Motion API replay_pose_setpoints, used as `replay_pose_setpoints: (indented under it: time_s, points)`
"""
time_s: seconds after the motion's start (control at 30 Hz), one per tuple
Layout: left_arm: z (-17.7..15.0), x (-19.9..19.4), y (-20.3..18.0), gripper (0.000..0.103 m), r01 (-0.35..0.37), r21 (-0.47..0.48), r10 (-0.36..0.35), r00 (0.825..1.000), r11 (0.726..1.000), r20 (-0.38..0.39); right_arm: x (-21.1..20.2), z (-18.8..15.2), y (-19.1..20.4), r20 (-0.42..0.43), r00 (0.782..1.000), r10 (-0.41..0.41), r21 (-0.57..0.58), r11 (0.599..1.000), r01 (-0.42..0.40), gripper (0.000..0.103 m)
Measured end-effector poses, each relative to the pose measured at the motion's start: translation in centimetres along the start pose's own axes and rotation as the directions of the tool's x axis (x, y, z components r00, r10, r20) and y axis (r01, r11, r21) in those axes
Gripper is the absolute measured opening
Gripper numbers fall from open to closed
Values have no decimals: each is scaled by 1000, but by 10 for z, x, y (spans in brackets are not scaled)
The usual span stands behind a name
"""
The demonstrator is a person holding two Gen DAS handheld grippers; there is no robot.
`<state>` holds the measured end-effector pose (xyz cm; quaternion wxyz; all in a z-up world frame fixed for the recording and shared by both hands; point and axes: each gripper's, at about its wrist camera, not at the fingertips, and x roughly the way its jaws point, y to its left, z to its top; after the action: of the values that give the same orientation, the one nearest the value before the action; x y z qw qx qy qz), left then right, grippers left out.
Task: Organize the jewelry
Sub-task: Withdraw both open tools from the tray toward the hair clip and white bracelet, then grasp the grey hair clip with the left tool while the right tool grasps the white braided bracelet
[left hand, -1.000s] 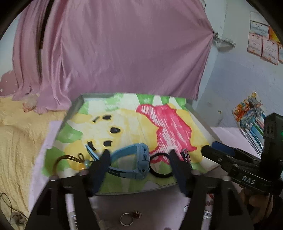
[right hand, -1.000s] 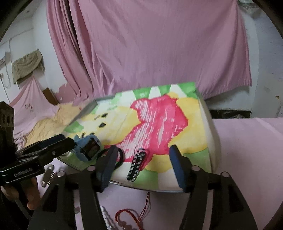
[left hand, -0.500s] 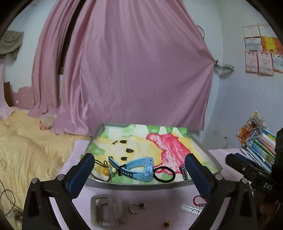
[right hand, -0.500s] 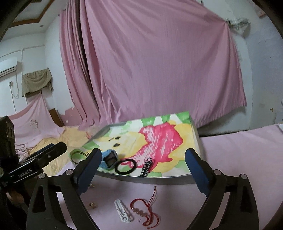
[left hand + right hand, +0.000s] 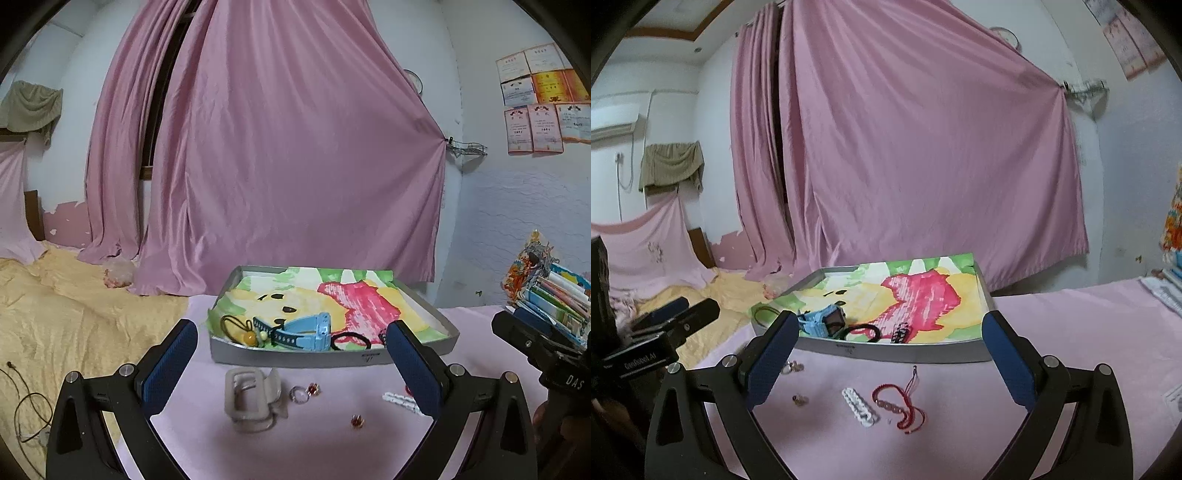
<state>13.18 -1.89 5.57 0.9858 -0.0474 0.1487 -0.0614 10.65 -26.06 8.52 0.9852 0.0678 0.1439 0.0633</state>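
With both tools lifted above the pink-covered surface (image 5: 1052, 314), nothing is being carried: the left gripper (image 5: 291, 363) has its jaws spread wide and empty, and the right gripper (image 5: 892, 363) hangs just as wide, also empty. That looks like a pause to pick the next piece.

Look at the tray (image 5: 332, 356) toward the far edge of the surface, lined with a bright cartoon print. Along its near wall sit the sorted pieces: a blue watch (image 5: 303, 332), a black hair tie (image 5: 351, 339) just beside it, a cord with a yellow bead (image 5: 243, 332) at the near left corner, and a dark patterned clip (image 5: 900, 332) to the right of the hair tie. They crowd the near rim, probably because that is the easiest reach.

Outside the tray, on the cloth in front of its near wall, the unsorted pieces wait: a beige claw clip (image 5: 251, 400), a ring (image 5: 301, 393) just beside it, a small red stud (image 5: 356, 421), a white clip (image 5: 858, 406) and a red beaded bracelet (image 5: 901, 406) lying close together. My guess is the right tool takes the bracelet or white clip, the left the claw clip, since each lies between that tool's fingers.
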Motion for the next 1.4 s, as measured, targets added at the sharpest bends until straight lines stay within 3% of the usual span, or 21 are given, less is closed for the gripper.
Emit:
replay_pose_setpoints:
  time_s: [0.33,1.0,1.13,1.4]
  points:
    - [-17,-14,10,102,-9,-17,9,1000,1000,-11,-17,-11,15,-4,1000,-20,-68,998,19,98]
    - [-43,12,30,102,-60,-17,56,983,998,-174,15,-33,24,-187,982,-29,-101,995,10,98]
    - [-45,19,29,102,-55,1,54,974,998,-221,22,-35,26,-230,973,-18,-103,995,-6,98]
    - [-49,38,33,102,-25,-13,18,934,1000,-356,40,-40,23,-336,940,55,-55,995,-78,98]
